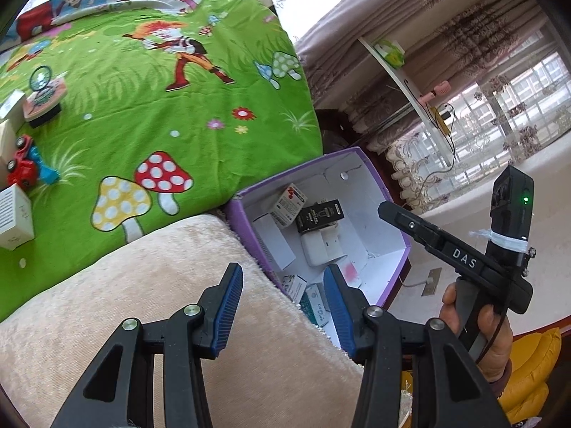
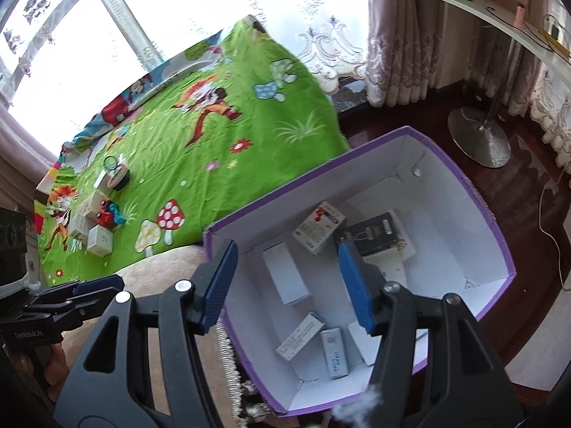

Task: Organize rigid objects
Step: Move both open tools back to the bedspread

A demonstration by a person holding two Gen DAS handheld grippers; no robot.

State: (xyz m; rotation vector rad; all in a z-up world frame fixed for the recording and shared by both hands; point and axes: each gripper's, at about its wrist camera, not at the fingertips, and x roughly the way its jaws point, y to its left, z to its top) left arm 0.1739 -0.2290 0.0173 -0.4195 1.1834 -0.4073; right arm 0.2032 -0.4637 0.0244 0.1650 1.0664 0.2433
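Note:
A purple box (image 1: 387,192) (image 2: 496,221) with a white inside stands beside the bed and holds several small cartons, among them a black one (image 1: 319,215) (image 2: 371,237) and a red-and-white one (image 1: 289,203) (image 2: 319,226). My left gripper (image 1: 283,303) is open and empty over the beige cushion at the box's near rim. My right gripper (image 2: 285,281) is open and empty above the box's near left side. On the green sheet lie white cartons (image 1: 14,221) (image 2: 100,240), a red toy car (image 1: 21,169) (image 2: 105,215) and a pink-topped box (image 1: 43,103) (image 2: 119,178).
The green cartoon sheet (image 1: 178,114) (image 2: 221,149) covers the bed. A beige plush cushion (image 1: 171,303) lies in front of it. A white shelf (image 1: 410,85) on a round metal foot (image 2: 478,139) stands by the curtains. A white cable (image 2: 549,224) lies on the dark floor.

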